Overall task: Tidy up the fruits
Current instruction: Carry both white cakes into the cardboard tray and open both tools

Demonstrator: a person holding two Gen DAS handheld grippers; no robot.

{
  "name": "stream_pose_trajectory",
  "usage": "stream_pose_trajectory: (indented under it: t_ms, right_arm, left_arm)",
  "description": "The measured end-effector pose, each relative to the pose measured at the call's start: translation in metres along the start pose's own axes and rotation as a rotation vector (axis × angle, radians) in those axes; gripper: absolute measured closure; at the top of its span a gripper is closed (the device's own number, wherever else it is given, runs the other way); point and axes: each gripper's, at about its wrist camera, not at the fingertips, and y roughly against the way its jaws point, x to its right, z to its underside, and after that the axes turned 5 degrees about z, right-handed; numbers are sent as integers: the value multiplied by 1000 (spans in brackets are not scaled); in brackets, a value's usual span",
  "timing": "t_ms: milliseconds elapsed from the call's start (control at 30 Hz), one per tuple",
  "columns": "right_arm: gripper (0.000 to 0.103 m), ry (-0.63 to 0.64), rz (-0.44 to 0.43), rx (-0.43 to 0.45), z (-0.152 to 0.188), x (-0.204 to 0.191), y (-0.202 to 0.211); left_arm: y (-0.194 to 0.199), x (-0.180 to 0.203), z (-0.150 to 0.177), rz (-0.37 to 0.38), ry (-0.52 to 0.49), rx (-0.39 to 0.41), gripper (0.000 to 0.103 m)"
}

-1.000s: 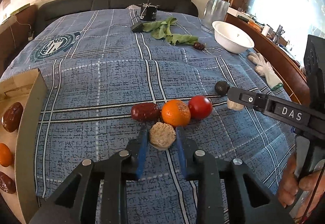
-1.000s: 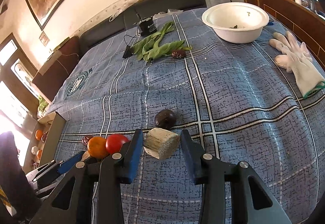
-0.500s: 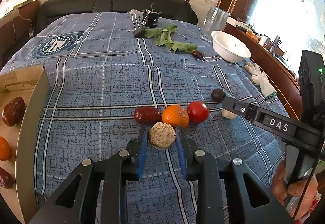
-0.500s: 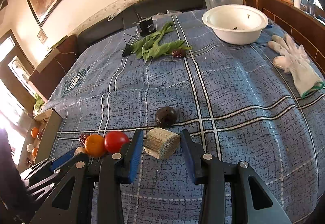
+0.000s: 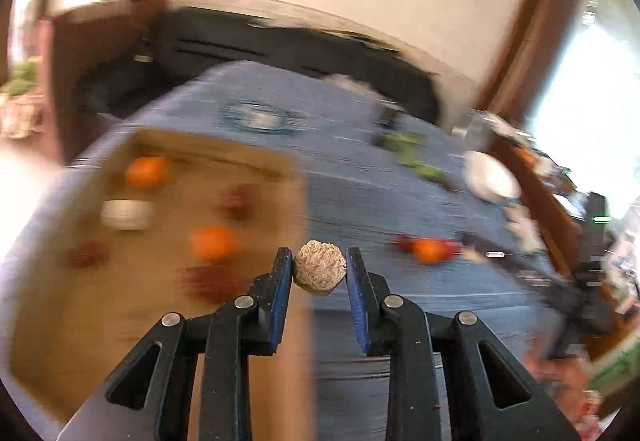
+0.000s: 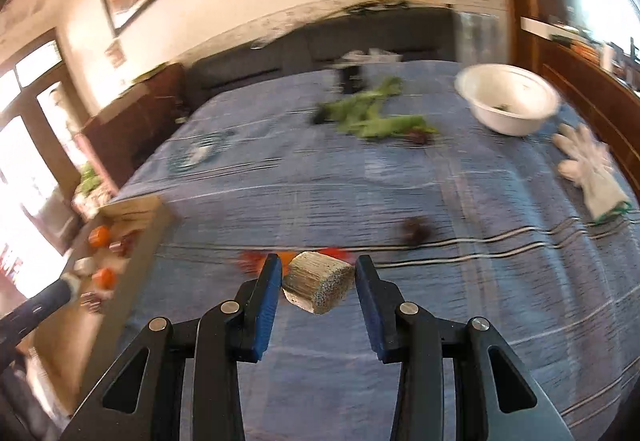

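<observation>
My left gripper [image 5: 319, 273] is shut on a round beige fibrous piece [image 5: 319, 272] and holds it in the air above the right wall of a cardboard box [image 5: 72, 305]. The box holds two oranges [image 5: 212, 242], dark red dates [image 5: 210, 281] and a white piece [image 5: 126, 214]. My right gripper [image 6: 318, 283] is shut on a beige cut chunk [image 6: 318, 286], lifted above the blue bedspread [image 6: 480, 281]. An orange [image 5: 428, 250] and red fruits lie blurred on the spread; a dark round fruit [image 6: 414, 231] lies further right.
A white bowl [image 6: 508, 107], green leaves [image 6: 372, 119] and white gloves [image 6: 592, 173] lie at the far right of the bed. The box [image 6: 132, 241] sits at the left edge. A dark headboard and wooden furniture border the bed. Both views are motion-blurred.
My left gripper has lifted the beige piece off the spread and swung left over the box. My right gripper has lifted its chunk and turned left too.
</observation>
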Motion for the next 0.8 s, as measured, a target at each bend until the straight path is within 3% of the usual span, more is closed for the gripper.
stream_pose_trajectory:
  t_ms: [200,400,600,800]
  right_arm:
    - [61,139,-184,-32,5,-89,5]
    - [61,282,-294,-112,26,-170,-13]
    - [61,394,-307,-179,47,-218,-37]
    - [60,427,-305,-236,60,-235,-61]
  left_arm:
    - [22,-73,5,-170,103,2,77]
    - [17,-102,8,-270,126,-23,77]
    - [7,-125,9,-286,182,-86,77]
    - [1,-130,11,-273,203,-114,77]
